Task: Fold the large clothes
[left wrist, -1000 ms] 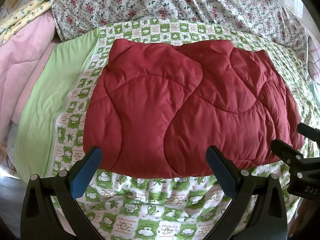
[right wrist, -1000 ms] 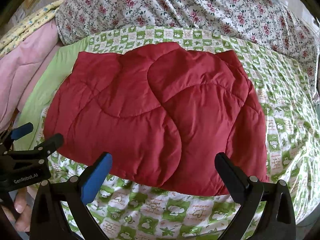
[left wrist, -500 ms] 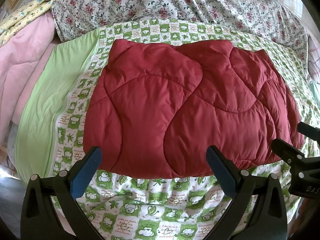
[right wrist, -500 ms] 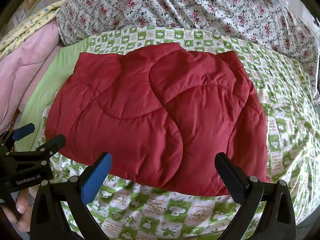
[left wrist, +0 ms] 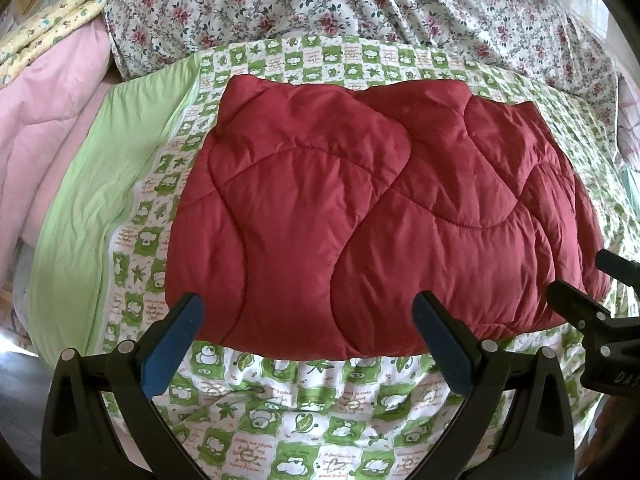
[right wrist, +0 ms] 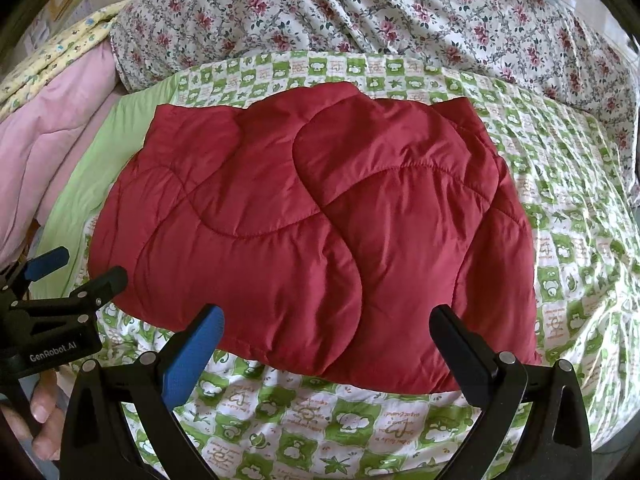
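A red quilted padded garment [left wrist: 360,216] lies folded into a thick rectangle on a green-and-white checked bedsheet [left wrist: 304,412]. It also shows in the right wrist view [right wrist: 320,232]. My left gripper [left wrist: 306,316] is open and empty, held just short of the garment's near edge. My right gripper [right wrist: 326,328] is open and empty, also just short of the near edge. The left gripper [right wrist: 76,272] shows at the left of the right wrist view, and the right gripper [left wrist: 584,280] at the right of the left wrist view.
A floral quilt [left wrist: 360,4] is heaped behind the garment. A pink blanket [left wrist: 48,120] and a yellow patterned cover [left wrist: 52,28] lie at the left. A plain green sheet strip [left wrist: 92,208] runs along the left side of the bed.
Both grippers have drifted very slightly; the garment has not moved.
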Tool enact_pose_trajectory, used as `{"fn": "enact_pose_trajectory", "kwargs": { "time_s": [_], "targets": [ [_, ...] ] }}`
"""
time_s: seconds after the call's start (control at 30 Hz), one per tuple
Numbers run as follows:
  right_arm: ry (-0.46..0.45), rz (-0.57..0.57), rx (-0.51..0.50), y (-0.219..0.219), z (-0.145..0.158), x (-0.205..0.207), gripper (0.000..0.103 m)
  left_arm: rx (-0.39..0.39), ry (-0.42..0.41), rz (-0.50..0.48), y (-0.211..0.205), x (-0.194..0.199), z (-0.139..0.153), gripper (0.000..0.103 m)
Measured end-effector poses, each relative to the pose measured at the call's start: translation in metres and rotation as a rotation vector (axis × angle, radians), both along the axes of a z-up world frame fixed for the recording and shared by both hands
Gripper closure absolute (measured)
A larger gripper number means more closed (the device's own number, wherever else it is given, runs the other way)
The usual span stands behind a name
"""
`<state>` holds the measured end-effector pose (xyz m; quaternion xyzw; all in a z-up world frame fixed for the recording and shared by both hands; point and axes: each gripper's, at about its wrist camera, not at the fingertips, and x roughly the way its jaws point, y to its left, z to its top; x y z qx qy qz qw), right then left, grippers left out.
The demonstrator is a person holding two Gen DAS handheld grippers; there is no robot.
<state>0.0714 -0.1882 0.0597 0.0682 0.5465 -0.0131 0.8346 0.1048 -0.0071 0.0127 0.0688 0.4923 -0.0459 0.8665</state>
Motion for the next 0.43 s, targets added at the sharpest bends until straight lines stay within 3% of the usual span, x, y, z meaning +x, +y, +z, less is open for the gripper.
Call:
{"fn": "enact_pose_trajectory", "kwargs": {
  "time_s": [0.43],
  "targets": [
    [-0.009,0.008,0.010,-0.0013,0.0014,-0.0017,0.000,-0.014,-0.016,-0.013,-0.0036,-0.0044,0.0067,0.000]
  ]
}}
